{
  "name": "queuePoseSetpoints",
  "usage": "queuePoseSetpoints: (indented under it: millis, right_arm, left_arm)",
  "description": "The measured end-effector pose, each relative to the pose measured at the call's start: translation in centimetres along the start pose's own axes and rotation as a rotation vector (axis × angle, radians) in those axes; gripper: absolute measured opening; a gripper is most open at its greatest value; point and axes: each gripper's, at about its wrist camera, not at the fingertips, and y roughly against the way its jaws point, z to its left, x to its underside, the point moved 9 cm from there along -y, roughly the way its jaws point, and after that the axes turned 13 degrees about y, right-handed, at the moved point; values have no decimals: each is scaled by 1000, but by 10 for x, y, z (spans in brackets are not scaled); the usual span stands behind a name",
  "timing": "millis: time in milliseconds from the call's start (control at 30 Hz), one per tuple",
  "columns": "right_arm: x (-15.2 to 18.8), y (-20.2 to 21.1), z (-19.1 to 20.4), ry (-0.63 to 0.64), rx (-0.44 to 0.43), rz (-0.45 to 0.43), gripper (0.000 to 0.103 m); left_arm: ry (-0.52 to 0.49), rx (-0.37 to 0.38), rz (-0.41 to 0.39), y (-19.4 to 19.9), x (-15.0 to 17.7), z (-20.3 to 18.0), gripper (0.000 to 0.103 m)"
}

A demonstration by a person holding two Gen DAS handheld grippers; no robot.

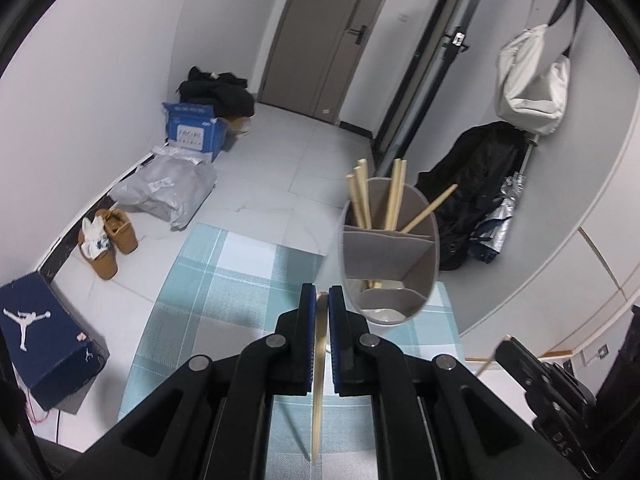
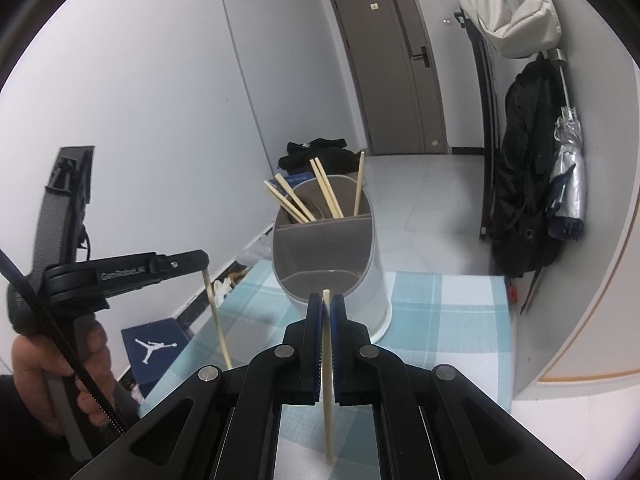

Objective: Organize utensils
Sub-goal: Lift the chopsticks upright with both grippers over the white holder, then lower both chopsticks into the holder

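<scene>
A white utensil holder (image 1: 390,248) with grey dividers stands on the checked tablecloth (image 1: 224,280); several wooden chopsticks (image 1: 394,196) lean in its far compartment. My left gripper (image 1: 320,300) is shut on one chopstick (image 1: 318,392) that hangs point down, just left of the holder. In the right wrist view the holder (image 2: 332,256) is straight ahead. My right gripper (image 2: 327,304) is shut on another chopstick (image 2: 328,392), held upright just before the holder. The left gripper (image 2: 205,270) shows at left with its chopstick (image 2: 218,320).
The table edge drops to a tiled floor with a blue shoe box (image 1: 44,340), tan boots (image 1: 106,240), bags and a blue carton (image 1: 192,128). A dark coat (image 2: 524,184) and an umbrella (image 2: 566,176) hang at the right wall.
</scene>
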Motion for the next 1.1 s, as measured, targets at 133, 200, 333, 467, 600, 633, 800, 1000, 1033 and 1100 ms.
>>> queuePoseSetpoints:
  millis: [133, 200, 333, 467, 600, 633, 800, 1000, 1033, 1100]
  right_arm:
    - [1, 4, -1, -24, 9, -3, 3]
    - [1, 6, -2, -39, 13, -8, 3]
    - [-10, 13, -11, -63, 28, -34, 3]
    - [-31, 24, -26, -98, 54, -77, 3]
    - [-57, 32, -36, -99, 78, -113, 3]
    - [-65, 33, -38, -95, 83, -121, 3]
    - [-116, 35, -45, -38, 100, -175, 3]
    - [-160, 23, -55, -21, 112, -218, 3]
    - [-165, 22, -56, -17, 112, -224, 3]
    - [-178, 14, -58, -1, 110, -234, 3]
  left_arm:
    - [-32, 33, -2, 8, -2, -4, 3]
    - [-33, 53, -2, 11, -5, -7, 3]
    - [-30, 102, -16, 21, -16, -19, 3]
    - [-4, 156, -51, 32, -38, -34, 3]
    - [39, 197, -89, 35, -67, -48, 3]
    - [49, 201, -105, 36, -74, -50, 3]
    - [104, 229, -155, 35, -102, -58, 3]
    - [159, 215, -228, 29, -134, -56, 3]
    - [165, 217, -237, 27, -140, -57, 3]
    - [172, 219, -249, 24, -148, -57, 3]
